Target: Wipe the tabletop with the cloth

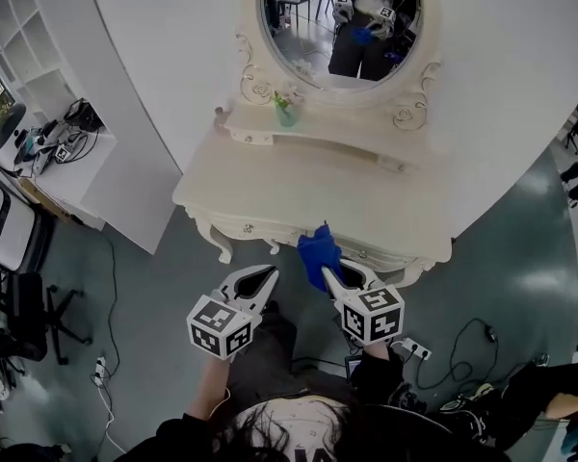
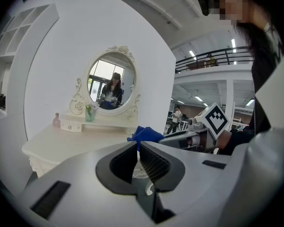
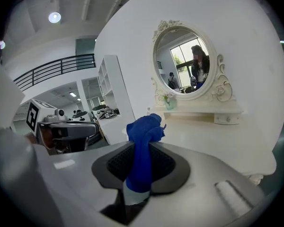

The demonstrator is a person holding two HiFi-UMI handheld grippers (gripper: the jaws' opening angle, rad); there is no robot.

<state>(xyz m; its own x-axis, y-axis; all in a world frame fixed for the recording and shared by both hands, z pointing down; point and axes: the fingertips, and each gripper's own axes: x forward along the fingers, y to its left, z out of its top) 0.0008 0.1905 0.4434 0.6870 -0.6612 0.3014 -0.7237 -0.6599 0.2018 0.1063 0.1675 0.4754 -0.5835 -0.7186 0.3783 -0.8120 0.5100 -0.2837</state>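
Note:
A cream dressing table (image 1: 270, 192) stands before me, its tabletop bare near the front edge. My right gripper (image 1: 325, 272) is shut on a bunched blue cloth (image 1: 317, 247), held over the table's front edge, and I cannot tell if it touches the top. In the right gripper view the cloth (image 3: 143, 129) sticks up from between the jaws of the gripper (image 3: 141, 148). My left gripper (image 1: 269, 272) hangs just left of it, off the table's front, shut on nothing. The left gripper view shows that gripper (image 2: 138, 145) with the cloth (image 2: 146, 134) just beyond.
An oval mirror (image 1: 342, 17) rises at the table's back above a raised shelf with a green vase (image 1: 286, 114) and a pink bottle (image 2: 57, 120). A cluttered white desk (image 1: 63, 157) and chair (image 1: 29, 306) stand left. Cables and a power strip (image 1: 414, 349) lie on the floor.

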